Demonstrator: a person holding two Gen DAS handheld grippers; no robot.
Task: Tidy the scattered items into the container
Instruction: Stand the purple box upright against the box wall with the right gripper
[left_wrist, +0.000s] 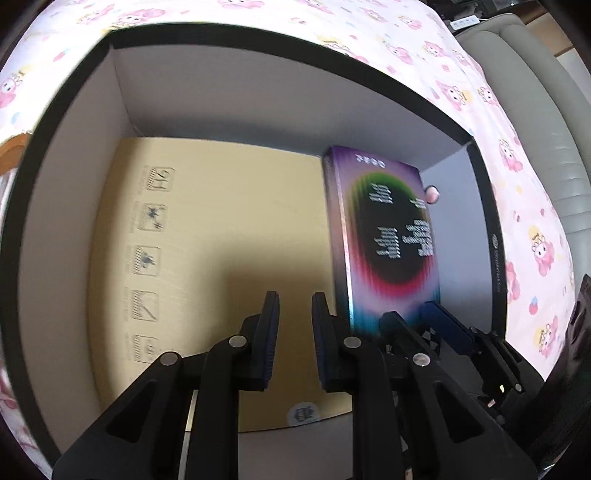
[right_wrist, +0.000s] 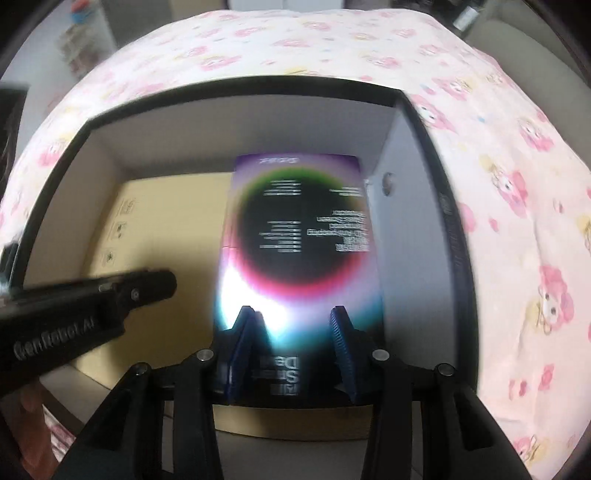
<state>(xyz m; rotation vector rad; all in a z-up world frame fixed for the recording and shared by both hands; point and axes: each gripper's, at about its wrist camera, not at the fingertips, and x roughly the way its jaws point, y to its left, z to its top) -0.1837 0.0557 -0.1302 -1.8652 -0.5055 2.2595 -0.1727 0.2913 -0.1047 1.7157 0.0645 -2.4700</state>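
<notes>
The colourful box (right_wrist: 299, 240) is found inside the black container (right_wrist: 424, 122), against its right wall, gripped at its near end by the right tool (right_wrist: 295, 350). The left tool (left_wrist: 293, 343) is held narrow and empty.

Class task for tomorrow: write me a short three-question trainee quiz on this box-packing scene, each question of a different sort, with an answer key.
1. True or false: the left tool has an item between its fingers.
2. Multiple choice: where in the black-rimmed container is the colourful product box? A) against the left wall, B) along the right wall, C) in the far left corner.
3. Short answer: what covers most of the container's floor beside that box?

Key: 1. False, the gap between its fingers is empty. 2. B. 3. A tan cardboard sheet with printed symbols down one edge.
</notes>
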